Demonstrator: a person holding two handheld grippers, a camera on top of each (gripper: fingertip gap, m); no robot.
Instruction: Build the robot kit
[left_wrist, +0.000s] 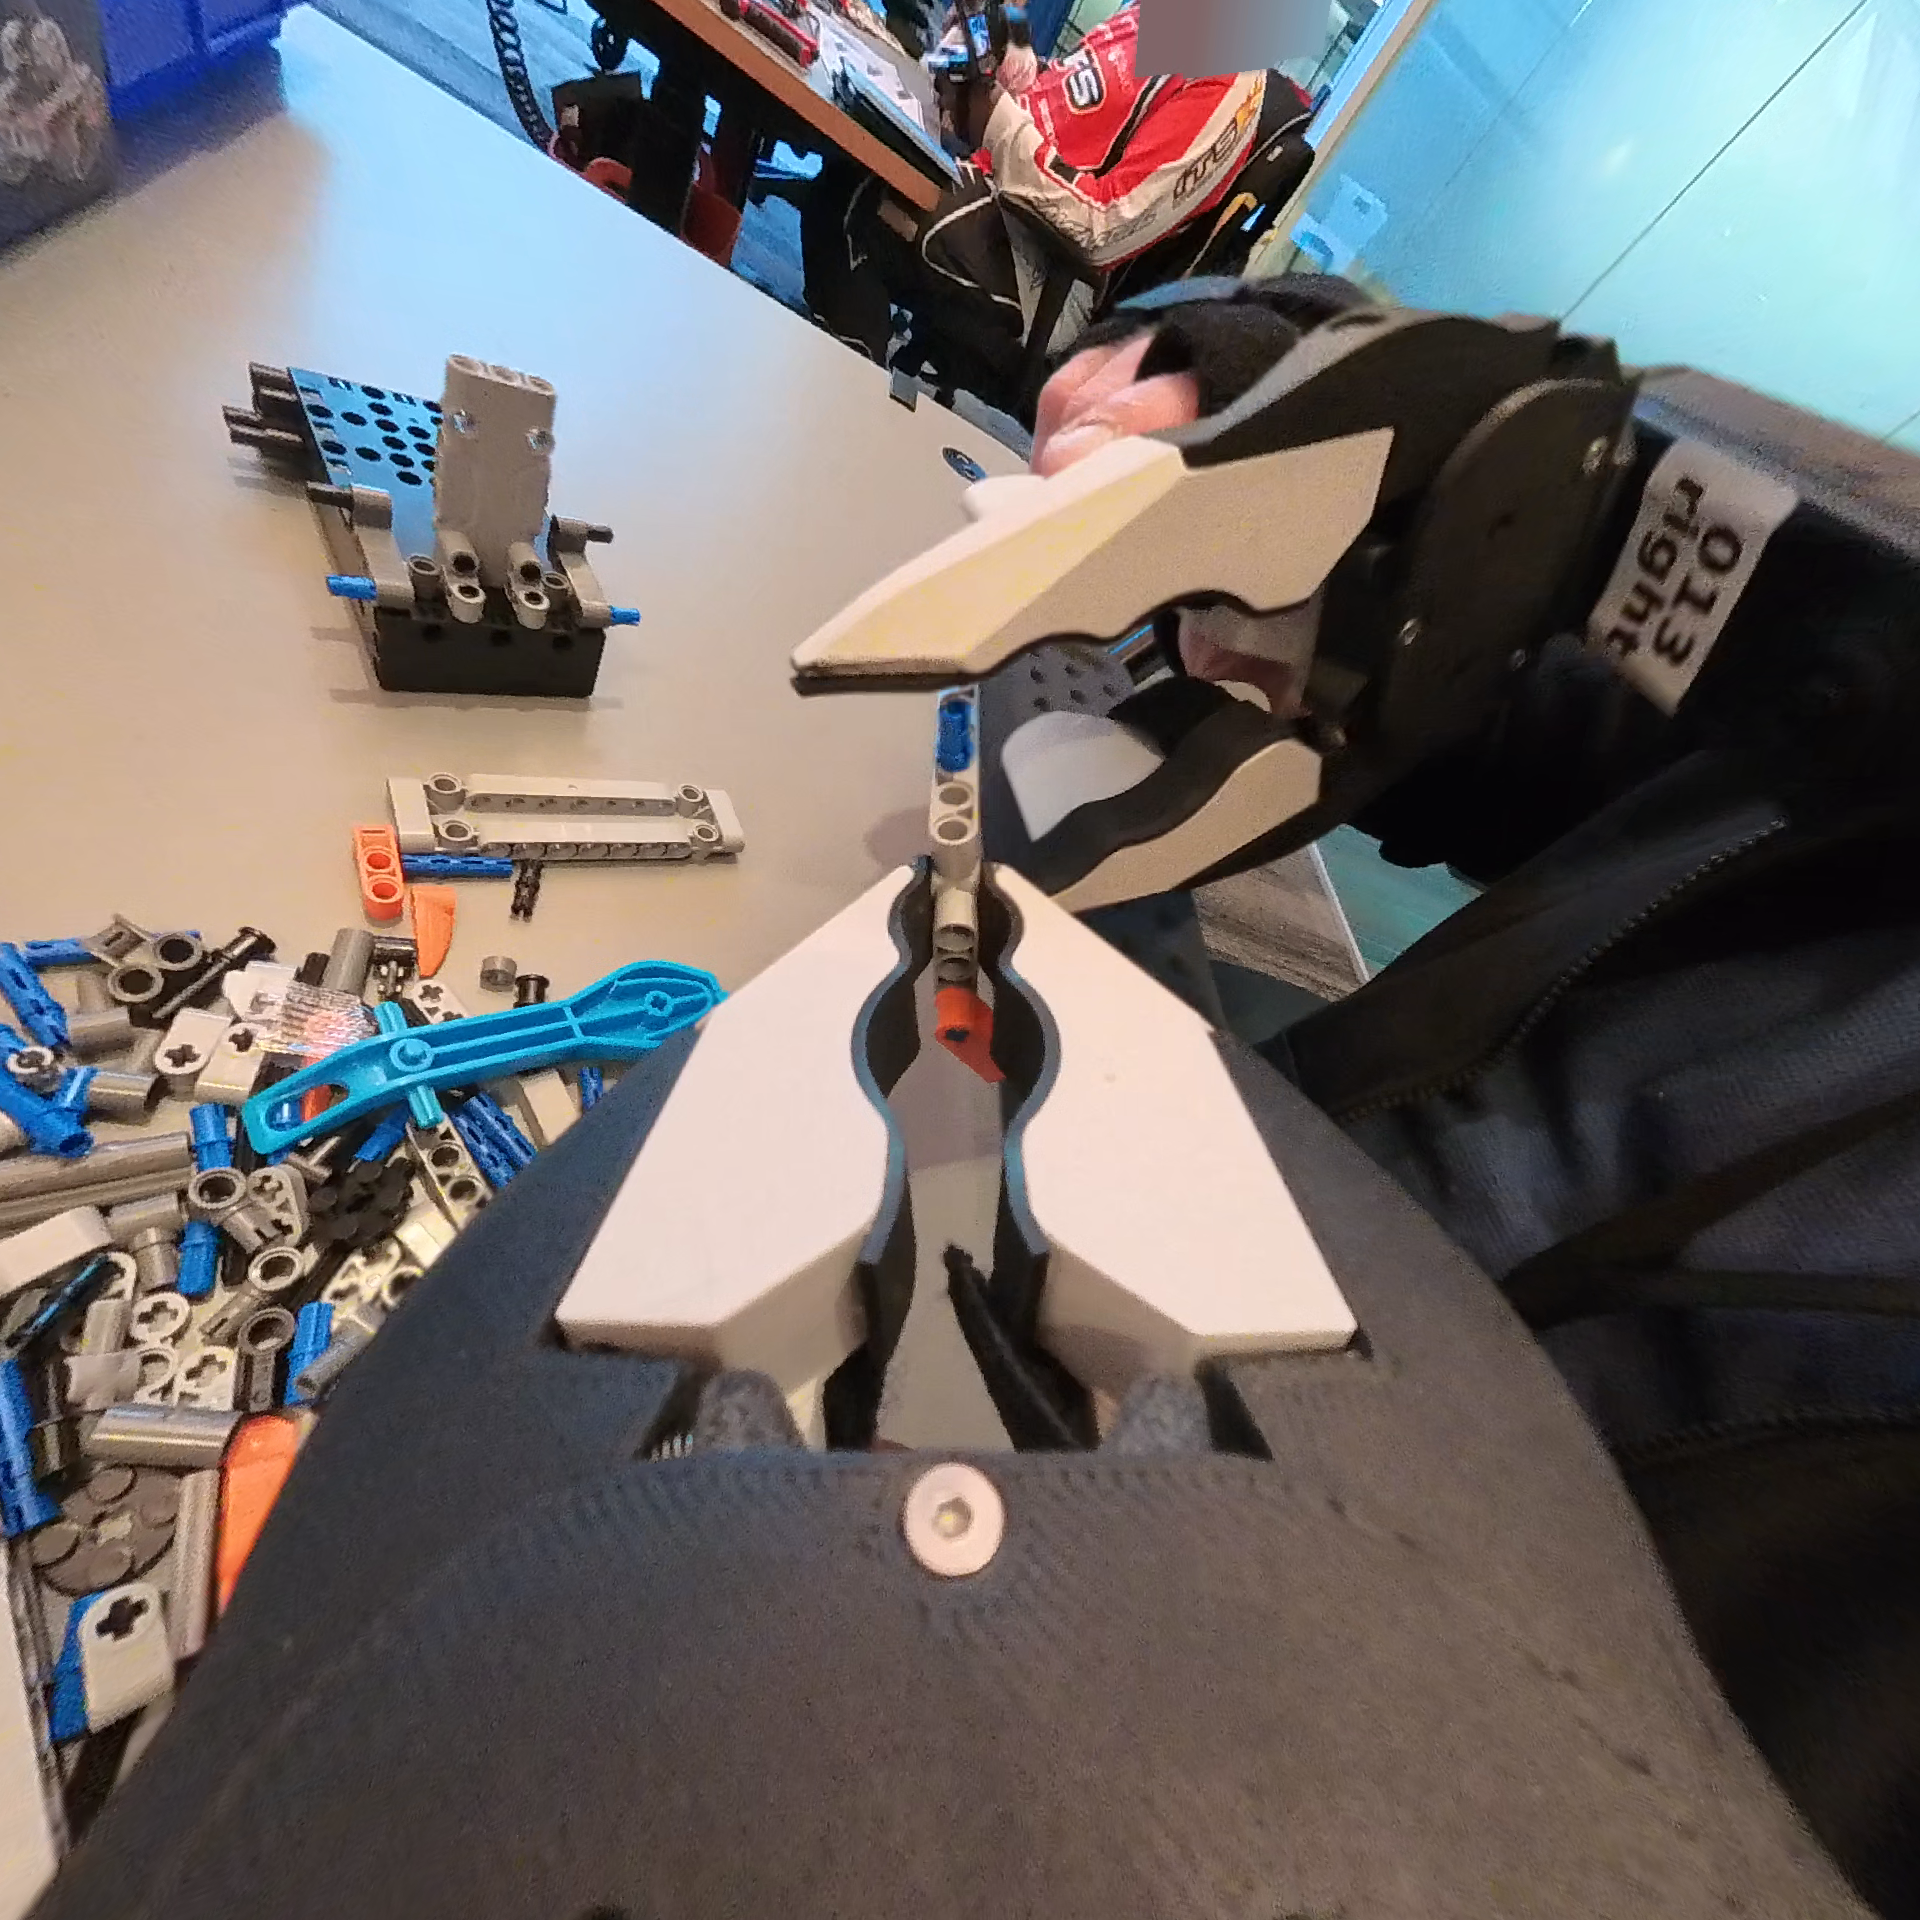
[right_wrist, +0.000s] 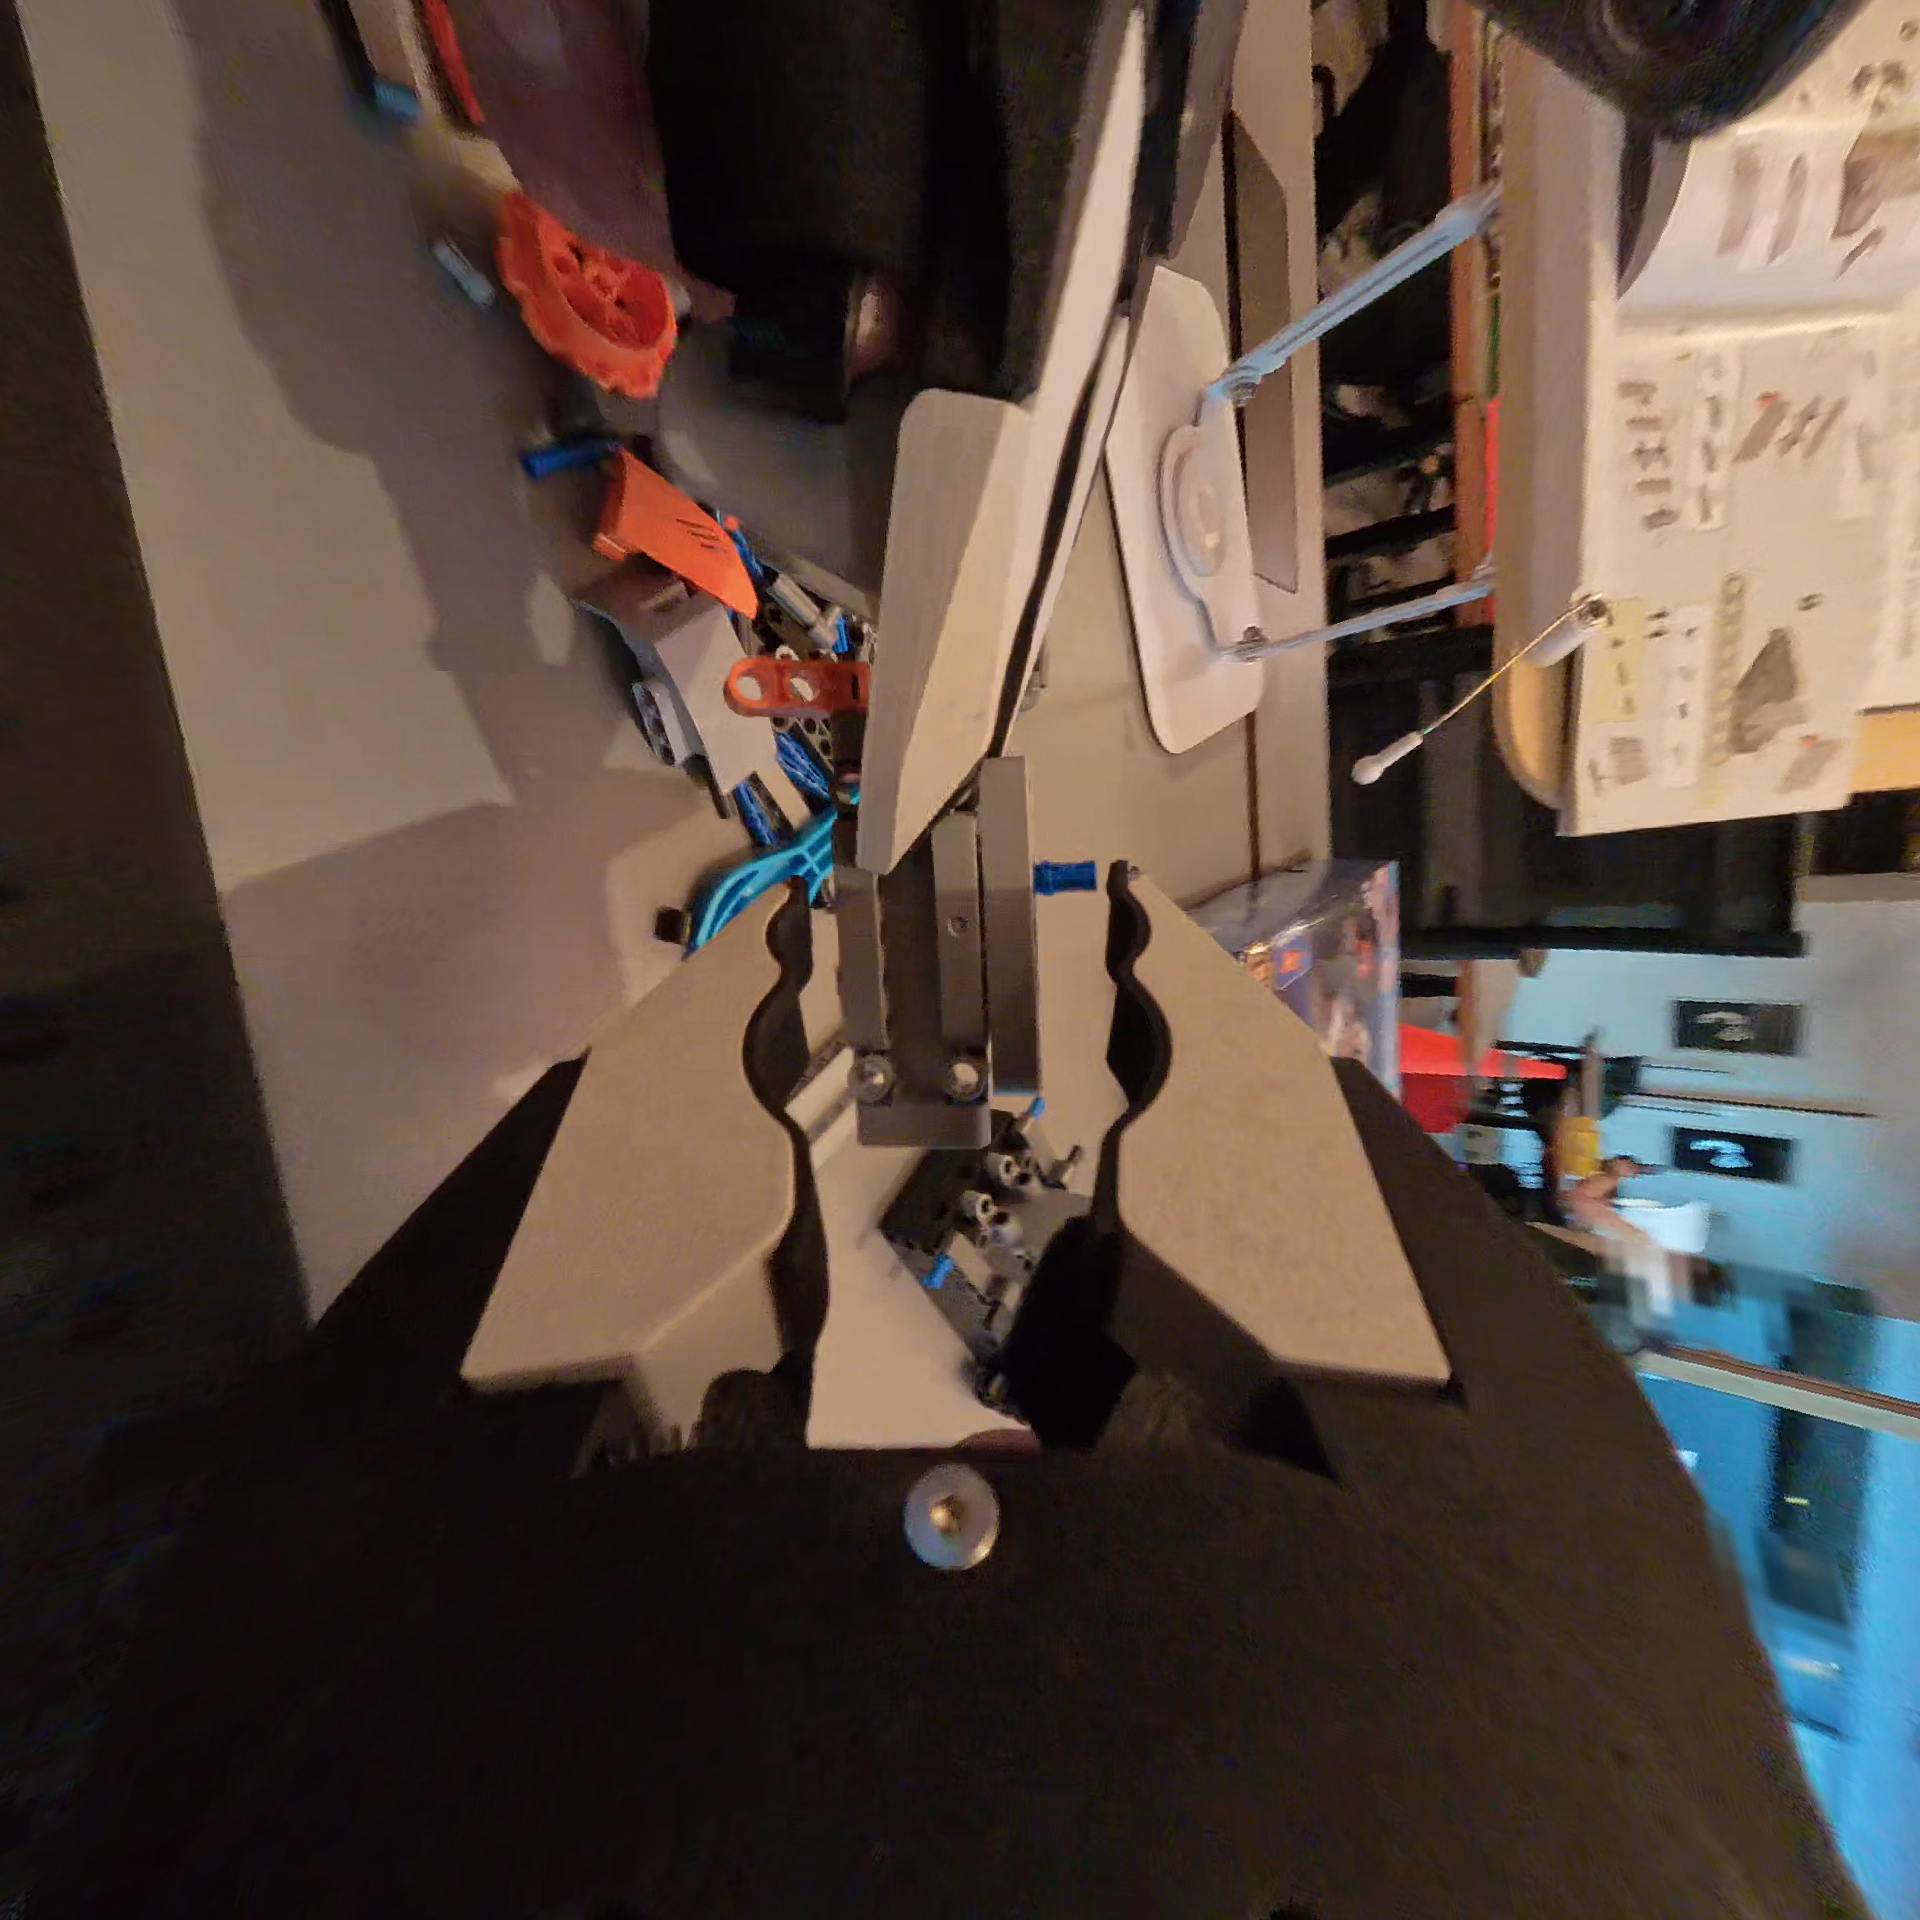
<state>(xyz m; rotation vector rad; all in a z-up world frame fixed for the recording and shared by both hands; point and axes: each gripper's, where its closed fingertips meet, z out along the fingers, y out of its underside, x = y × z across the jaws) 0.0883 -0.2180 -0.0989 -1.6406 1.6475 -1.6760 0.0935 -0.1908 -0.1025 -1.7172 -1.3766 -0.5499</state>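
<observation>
Left gripper (left_wrist: 951, 883): fingers pinched on a grey beam assembly (left_wrist: 954, 821), held upright above the table (left_wrist: 675, 416); an orange piece and a blue pin (left_wrist: 953, 727) are carried on it.
Right gripper (right_wrist: 951, 894): fingers spread either side of the assembly's free end; no contact is made out.
Handling: the pinch is best kept firm while the spread fingers are centred.
Surroundings: loose parts pile (left_wrist: 208, 1143) with turquoise lever (left_wrist: 468, 1049); built module (left_wrist: 468, 540) well apart; nothing is seen between the grippers.
</observation>
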